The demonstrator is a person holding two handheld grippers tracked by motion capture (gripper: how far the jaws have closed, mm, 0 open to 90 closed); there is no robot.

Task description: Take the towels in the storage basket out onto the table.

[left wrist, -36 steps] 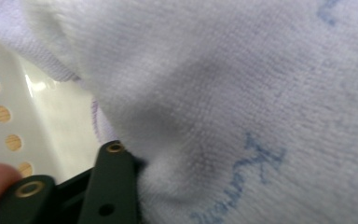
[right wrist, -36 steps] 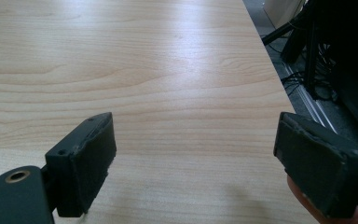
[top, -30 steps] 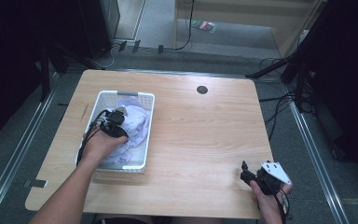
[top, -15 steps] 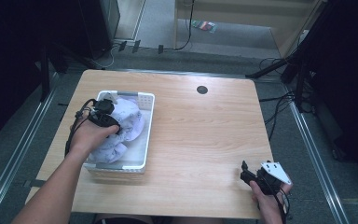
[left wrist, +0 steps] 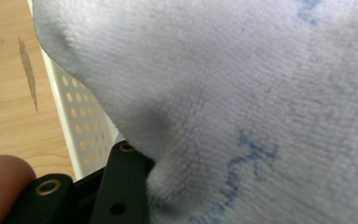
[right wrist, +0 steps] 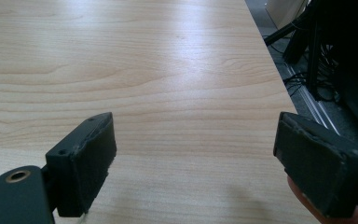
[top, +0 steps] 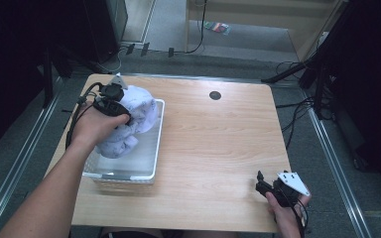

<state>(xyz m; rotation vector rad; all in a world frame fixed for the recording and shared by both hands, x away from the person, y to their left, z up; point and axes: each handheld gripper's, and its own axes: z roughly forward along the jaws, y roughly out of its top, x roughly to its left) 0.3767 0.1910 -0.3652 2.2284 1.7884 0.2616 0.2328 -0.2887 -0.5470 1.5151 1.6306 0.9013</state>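
1. Lifting is the step judged to be in hand: the left gripper (top: 113, 101) holds a white towel (top: 129, 121) with faint blue marks, bunched and raised above the far left part of the white basket (top: 156, 148).
2. Confirm the grip. In the left gripper view, terry cloth (left wrist: 242, 93) is bunched against the one black jaw that shows; the jaws appear clamped on a fold of the towel, though the second jaw is hidden behind fabric.
3. Note the towel's position: its upper bulk sits over the basket's far rim, and its lower part hangs inside the basket.
4. Raise the towel straight up until its lowest fold clears the perforated basket wall (left wrist: 81, 126); judged risk: a trailing fold could snag the rim and drag the light basket.
5. Carry the load rightward across the bare wooden table (top: 218, 144), keeping the pinch deep in the fold so the cloth cannot slip.
6. Observe the right gripper (top: 270, 187): it rests at the near right corner of the table, well apart from the basket, with its jaws spread wide and holding nothing.
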